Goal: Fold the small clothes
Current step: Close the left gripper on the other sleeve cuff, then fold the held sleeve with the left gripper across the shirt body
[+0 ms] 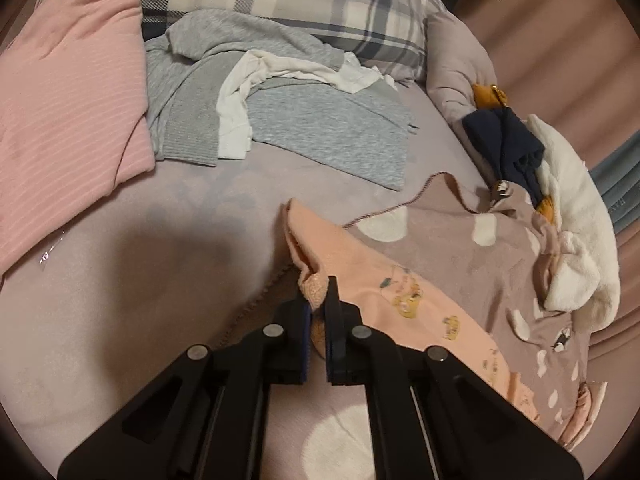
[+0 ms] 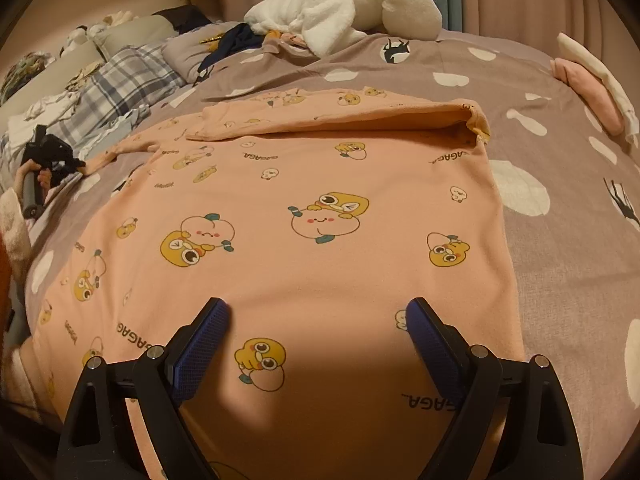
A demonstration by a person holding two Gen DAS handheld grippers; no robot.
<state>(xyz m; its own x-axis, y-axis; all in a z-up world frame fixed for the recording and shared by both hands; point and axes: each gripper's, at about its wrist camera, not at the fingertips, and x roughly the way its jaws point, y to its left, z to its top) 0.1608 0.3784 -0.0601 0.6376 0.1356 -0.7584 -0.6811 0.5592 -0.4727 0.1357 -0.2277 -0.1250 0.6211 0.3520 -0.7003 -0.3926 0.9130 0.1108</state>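
A peach top with yellow cartoon prints (image 2: 320, 208) lies flat on the mauve bed cover (image 2: 560, 240), its far right sleeve folded across the chest. My right gripper (image 2: 318, 312) hovers over the near hem, open, with nothing between its blue pads (image 2: 204, 344). In the left wrist view my left gripper (image 1: 318, 304) is shut on the ribbed cuff (image 1: 314, 292) of the top's sleeve (image 1: 400, 300), which trails off to the right. In the right wrist view the left gripper (image 2: 78, 166) shows at the far left, held by a hand, at the end of that sleeve.
Beyond the left gripper lie grey garments (image 1: 320, 132) with a white one (image 1: 236, 120), a pink striped cloth (image 1: 60, 100) and a plaid pillow (image 1: 280, 4). A white plush (image 2: 344, 8) and navy cloth (image 1: 504, 148) sit at the bed's far edge. Folded pink and white pieces (image 2: 592, 88) rest far right.
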